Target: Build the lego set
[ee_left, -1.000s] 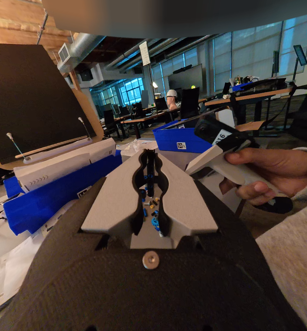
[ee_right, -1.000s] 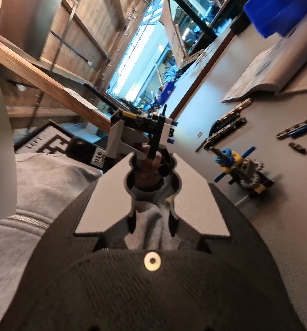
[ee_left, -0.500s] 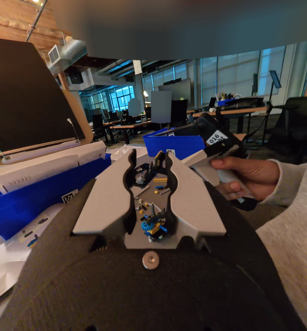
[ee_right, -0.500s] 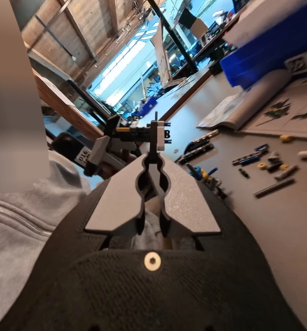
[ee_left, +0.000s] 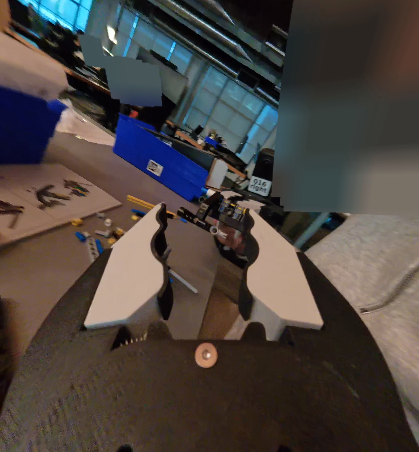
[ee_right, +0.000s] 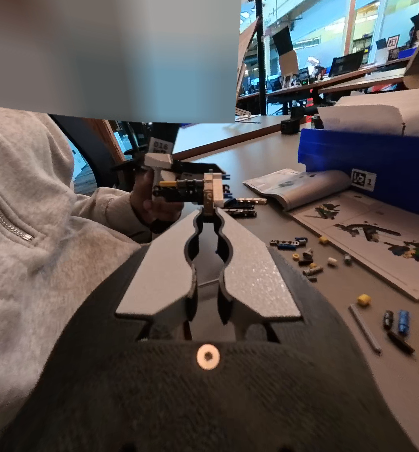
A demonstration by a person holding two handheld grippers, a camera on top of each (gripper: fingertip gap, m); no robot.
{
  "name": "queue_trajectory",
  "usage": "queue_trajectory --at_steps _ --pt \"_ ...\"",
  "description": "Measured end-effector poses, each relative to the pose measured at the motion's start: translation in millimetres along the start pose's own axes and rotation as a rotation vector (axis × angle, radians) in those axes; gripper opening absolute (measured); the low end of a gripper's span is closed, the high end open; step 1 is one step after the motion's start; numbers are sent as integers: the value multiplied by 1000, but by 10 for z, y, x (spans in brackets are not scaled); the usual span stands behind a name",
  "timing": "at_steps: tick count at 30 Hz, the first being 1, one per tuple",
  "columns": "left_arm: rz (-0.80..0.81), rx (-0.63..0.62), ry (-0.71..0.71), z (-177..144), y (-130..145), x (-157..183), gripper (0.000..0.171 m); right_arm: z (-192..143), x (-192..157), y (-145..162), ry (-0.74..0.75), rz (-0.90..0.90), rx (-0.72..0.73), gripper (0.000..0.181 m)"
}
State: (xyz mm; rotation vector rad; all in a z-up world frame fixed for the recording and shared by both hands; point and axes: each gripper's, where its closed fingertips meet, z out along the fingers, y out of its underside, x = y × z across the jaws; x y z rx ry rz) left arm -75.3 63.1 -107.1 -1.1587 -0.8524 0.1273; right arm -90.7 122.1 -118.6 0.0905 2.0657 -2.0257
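A small lego assembly [ee_right: 193, 189] of black, white and yellow parts with blue pins is clamped between the tips of my right gripper [ee_right: 208, 213] and held above the table. My left gripper [ee_left: 206, 211] is wide open and empty. The assembly [ee_left: 218, 215] hangs just ahead of its right fingertip [ee_left: 248, 215], apart from it. In the right wrist view the left gripper [ee_right: 158, 160] shows behind the assembly, held by a hand [ee_right: 149, 198]. Loose lego parts [ee_right: 306, 258] lie on the grey table [ee_right: 264, 281] to the right.
An open instruction booklet [ee_right: 374, 247] lies at the right, also in the left wrist view [ee_left: 32, 203]. Blue bins [ee_right: 374, 166] [ee_left: 159, 161] stand behind it. A grey axle [ee_right: 365, 327], a yellow bush [ee_right: 363, 299] and black beams [ee_right: 242, 210] lie on the table. A grey-sleeved body is close on the left. Tip to tip, the grippers are about 7 cm apart. The right tips stand about 15 cm off the grey axle [ee_right: 365, 327].
The left gripper, shut on the assembly a second ago, has opened wide and let go. The right gripper closed on the assembly and now holds it. Both cameras have swung round.
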Motion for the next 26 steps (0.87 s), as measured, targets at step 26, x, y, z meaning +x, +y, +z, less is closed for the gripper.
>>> queue_trajectory --at_steps 26 --pt "-38 -206 284 27 397 346 7 50 -361 102 -228 38 -58 6"
